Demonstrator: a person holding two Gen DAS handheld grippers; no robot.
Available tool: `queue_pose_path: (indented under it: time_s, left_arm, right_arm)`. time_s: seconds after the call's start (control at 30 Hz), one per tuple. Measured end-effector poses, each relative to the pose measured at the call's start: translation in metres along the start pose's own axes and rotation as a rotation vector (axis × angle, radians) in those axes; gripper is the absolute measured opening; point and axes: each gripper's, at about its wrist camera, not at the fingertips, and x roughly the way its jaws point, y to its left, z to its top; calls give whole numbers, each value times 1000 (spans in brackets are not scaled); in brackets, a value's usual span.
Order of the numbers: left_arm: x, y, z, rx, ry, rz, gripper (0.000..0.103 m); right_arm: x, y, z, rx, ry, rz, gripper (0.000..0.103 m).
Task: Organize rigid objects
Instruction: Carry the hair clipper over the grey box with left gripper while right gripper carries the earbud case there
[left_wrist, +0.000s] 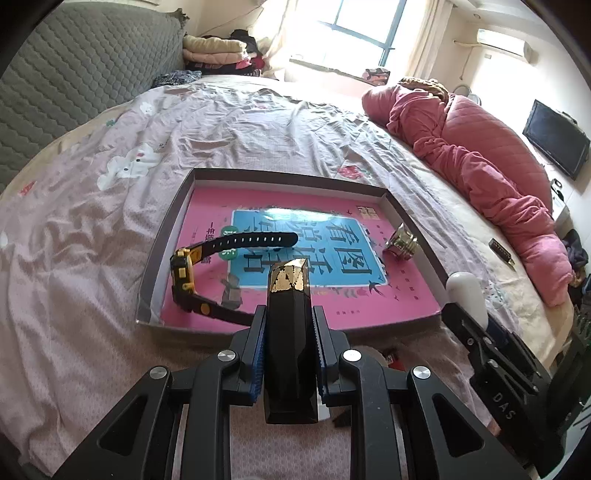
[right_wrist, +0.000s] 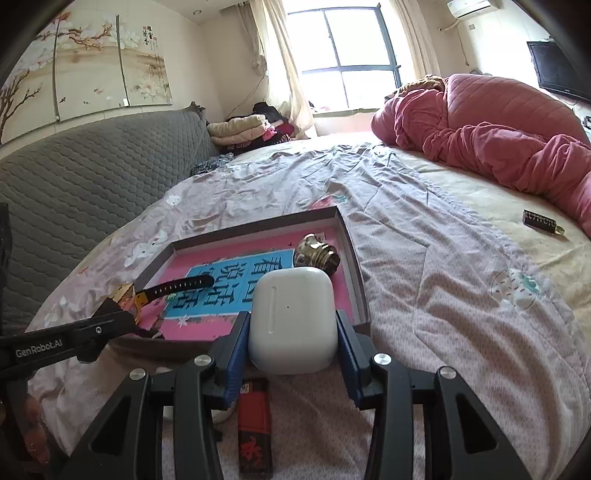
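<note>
- While I look across the bed (left_wrist: 229, 122), its grey quilted headboard (left_wrist: 74, 66) stands at the far left, with folded clothes (left_wrist: 218, 51) piled beside it under the window.
- Left of centre on the bedsheet lies a shallow tray (left_wrist: 166, 236) with a pink book (left_wrist: 207, 221) covering its floor.
- On the left part of that book rests a black and yellow watch (left_wrist: 184, 269), tipped on its side, one strap reaching toward the middle of the tray and the other running back toward me.
- My left hand-held gripper (left_wrist: 290, 325) is clamped on a slim black case with a gold-flecked tip (left_wrist: 290, 314); both blue pads press its sides, and it hangs over the near edge of the tray.
- Toward the right side of the tray sits a brass ridged knob (left_wrist: 402, 242), lying on the book near the right wall.
- Below my right hand-held gripper, a red and black lighter (right_wrist: 255, 424) lies on the sheet, outside the tray.
- My right hand-held gripper (right_wrist: 293, 350) grips a white earbud case (right_wrist: 291, 317), blue pads against both its sides, held just short of the tray's near right corner.
- Farther right, a small dark tag with a gold end (right_wrist: 541, 221) lies on the cream blanket, well apart from the tray.
- At the far right a pink quilt (right_wrist: 498, 125) is heaped along the edge of the bed.
</note>
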Motion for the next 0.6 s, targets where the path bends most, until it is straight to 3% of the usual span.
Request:
queue_pose_path:
  time_s: [0.6]
  left_arm:
    - [22,5,19,9,5,33,22]
  right_arm:
    - [13,8,12,-45,-32,18,44]
